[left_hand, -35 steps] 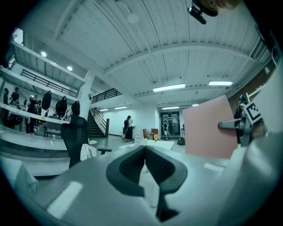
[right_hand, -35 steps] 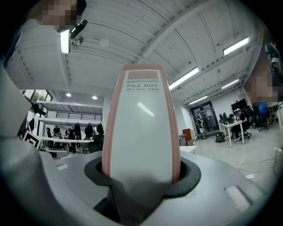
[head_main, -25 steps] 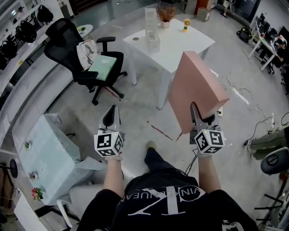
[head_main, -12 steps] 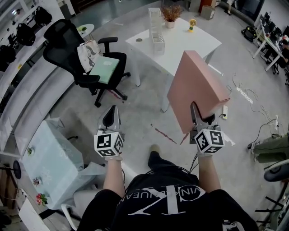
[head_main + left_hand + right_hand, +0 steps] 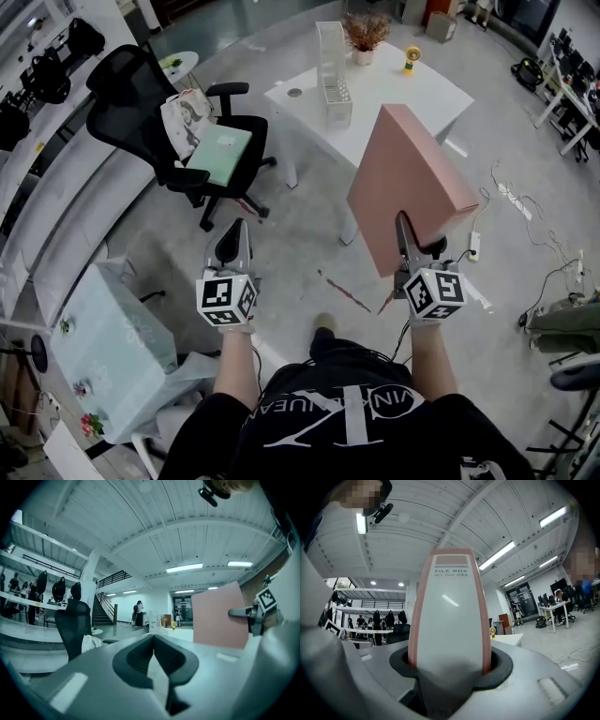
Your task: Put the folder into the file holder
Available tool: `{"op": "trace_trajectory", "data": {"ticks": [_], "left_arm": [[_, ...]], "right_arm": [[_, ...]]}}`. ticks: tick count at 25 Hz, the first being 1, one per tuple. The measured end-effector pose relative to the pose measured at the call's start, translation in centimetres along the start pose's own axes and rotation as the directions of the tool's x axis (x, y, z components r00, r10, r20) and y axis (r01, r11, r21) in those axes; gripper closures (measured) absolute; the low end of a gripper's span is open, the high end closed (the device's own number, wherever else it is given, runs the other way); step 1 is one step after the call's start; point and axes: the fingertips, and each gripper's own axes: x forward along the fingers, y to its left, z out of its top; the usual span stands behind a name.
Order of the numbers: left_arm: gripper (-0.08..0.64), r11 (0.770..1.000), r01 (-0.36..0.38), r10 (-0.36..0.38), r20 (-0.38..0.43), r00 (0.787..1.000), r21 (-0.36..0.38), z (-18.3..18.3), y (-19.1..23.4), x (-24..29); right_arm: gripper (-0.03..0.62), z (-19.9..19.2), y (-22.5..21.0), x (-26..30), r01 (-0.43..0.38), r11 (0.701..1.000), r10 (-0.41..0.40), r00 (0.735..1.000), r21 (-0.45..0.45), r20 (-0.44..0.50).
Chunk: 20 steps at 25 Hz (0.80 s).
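A large pink folder (image 5: 403, 187), a box file with a white spine label (image 5: 450, 616), stands upright in my right gripper (image 5: 403, 227), whose jaws are shut on its lower spine. In the left gripper view the folder (image 5: 218, 616) shows at the right. My left gripper (image 5: 232, 232) is held level beside it, jaws shut on nothing (image 5: 153, 638). The clear file holder (image 5: 335, 67) stands on the white table (image 5: 412, 94) ahead of both grippers, well beyond their reach.
A black office chair (image 5: 178, 112) with a green pad and a bag stands left of the table. A pale blue covered block (image 5: 112, 328) is at my lower left. A plant pot (image 5: 366, 37) and a yellow fan (image 5: 411, 59) share the table. Cables (image 5: 525, 206) lie on the floor at right.
The table, file holder and chair have slid lower and nearer in the head view as the person walks toward them. Both grippers keep their pose, the folder still held.
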Motion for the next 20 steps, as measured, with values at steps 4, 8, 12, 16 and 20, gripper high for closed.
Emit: {"op": "trace_trajectory", "data": {"ticks": [4, 8, 12, 16, 20], "left_arm": [[0.56, 1.0, 0.017, -0.017, 0.0, 1.0, 0.015, 0.3, 0.0, 2.6], [0.56, 1.0, 0.01, -0.01, 0.005, 1.0, 0.021, 0.5, 0.8, 4.7], [0.56, 1.0, -0.004, 0.004, 0.022, 1.0, 0.027, 1.4, 1.4, 6.3], [0.56, 0.999, -0.023, 0.022, 0.035, 0.999, 0.027, 1.8, 2.2, 7.2], [0.56, 0.999, -0.033, 0.033, 0.028, 0.999, 0.027, 1.8, 2.8, 7.9]], "right_arm": [[0.307, -0.3, -1.1, 2.4, 0.011, 1.0, -0.011, 1.0, 0.016, 0.0], [0.307, -0.1, -1.5, 4.9, -0.008, 1.0, 0.008, 1.0, 0.017, 0.015], [0.307, 0.5, -1.5, 7.1, -0.033, 0.999, 0.033, 0.999, 0.015, 0.03], [0.307, 0.8, -1.1, 8.9, -0.061, 0.998, 0.06, 0.997, 0.01, 0.038], [0.307, 0.9, -0.7, 10.1, -0.082, 0.997, 0.082, 0.996, 0.004, 0.035]]}}
